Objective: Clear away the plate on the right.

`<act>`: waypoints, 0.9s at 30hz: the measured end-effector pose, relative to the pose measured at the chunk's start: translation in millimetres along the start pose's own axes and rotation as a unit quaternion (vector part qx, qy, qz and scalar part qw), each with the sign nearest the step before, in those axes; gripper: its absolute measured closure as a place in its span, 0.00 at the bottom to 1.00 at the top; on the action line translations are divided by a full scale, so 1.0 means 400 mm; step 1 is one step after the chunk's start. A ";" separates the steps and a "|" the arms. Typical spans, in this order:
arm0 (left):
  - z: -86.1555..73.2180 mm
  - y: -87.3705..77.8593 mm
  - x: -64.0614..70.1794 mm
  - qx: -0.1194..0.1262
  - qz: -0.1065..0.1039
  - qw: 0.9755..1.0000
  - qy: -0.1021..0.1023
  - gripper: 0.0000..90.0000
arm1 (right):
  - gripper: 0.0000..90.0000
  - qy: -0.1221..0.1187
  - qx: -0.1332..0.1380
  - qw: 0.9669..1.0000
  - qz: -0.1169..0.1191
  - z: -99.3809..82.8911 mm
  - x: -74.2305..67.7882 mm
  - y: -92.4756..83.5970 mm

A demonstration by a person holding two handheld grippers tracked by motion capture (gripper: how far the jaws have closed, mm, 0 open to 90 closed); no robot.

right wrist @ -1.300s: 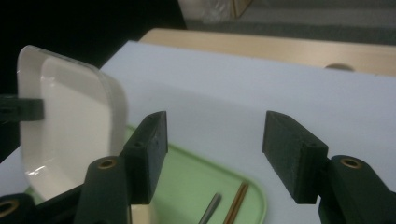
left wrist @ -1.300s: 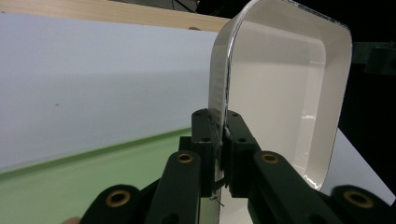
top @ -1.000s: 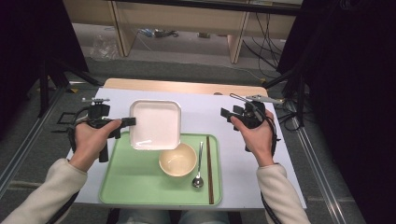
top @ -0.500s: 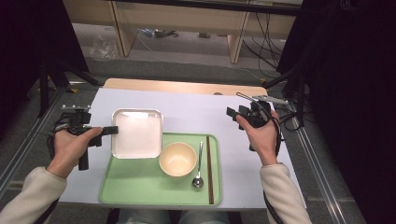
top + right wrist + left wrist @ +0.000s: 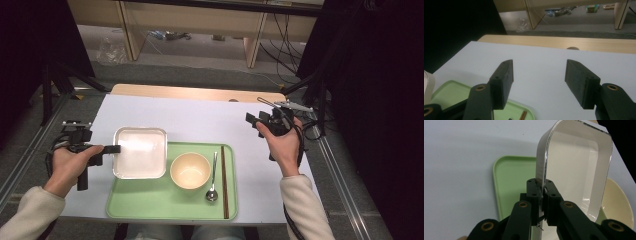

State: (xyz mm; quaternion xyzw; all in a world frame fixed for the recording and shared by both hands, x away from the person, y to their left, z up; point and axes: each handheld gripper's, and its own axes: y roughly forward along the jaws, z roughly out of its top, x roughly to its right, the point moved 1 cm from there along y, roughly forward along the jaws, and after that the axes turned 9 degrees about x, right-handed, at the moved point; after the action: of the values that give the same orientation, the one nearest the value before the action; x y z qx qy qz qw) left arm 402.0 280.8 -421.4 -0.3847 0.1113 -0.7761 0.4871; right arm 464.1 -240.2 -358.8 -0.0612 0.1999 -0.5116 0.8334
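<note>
1. The left gripper is clamped on the left rim of a white square dish, jaws pinching the wall, as the left gripper view confirms.
2. The dish sits over the far-left corner of the green tray, its left edge overhanging onto the white table; whether it rests flat or hovers cannot be told.
3. The dish extends rightward from the gripper, just beside the cream bowl, with a spoon and chopsticks beyond.
4. The right gripper hangs open and empty, well apart; the left hand is nearer and likely sets the dish down.
</note>
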 end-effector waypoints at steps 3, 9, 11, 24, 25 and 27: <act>-0.011 0.006 -0.013 -0.012 0.004 1.000 0.000 0.93 | 0.45 -0.007 0.005 1.000 0.003 0.001 0.005 0.001; -0.030 0.019 -0.028 -0.029 0.009 1.000 -0.007 0.93 | 0.45 0.002 -0.003 1.000 -0.005 0.002 0.003 -0.003; -0.033 0.022 -0.031 -0.036 0.011 0.999 -0.008 0.93 | 0.45 0.001 0.001 1.000 -0.002 0.000 0.003 0.000; -0.043 0.051 -0.025 -0.054 0.019 0.998 0.002 0.93 | 0.45 -0.001 -0.001 1.000 0.002 -0.001 0.002 0.004; -0.043 0.053 -0.023 -0.054 0.020 0.998 0.005 0.93 | 0.45 -0.002 0.000 1.000 0.004 -0.002 0.003 0.005; -0.041 0.055 -0.021 -0.056 0.020 0.998 0.005 0.93 | 0.45 -0.003 0.000 1.000 0.005 -0.002 0.004 0.005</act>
State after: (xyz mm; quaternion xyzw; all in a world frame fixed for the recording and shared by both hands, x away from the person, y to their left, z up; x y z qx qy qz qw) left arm 407.1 273.6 -449.0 -0.4053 0.1647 -0.7605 0.4798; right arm 466.3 -240.5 -360.5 -0.0621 0.1978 -0.5067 0.8368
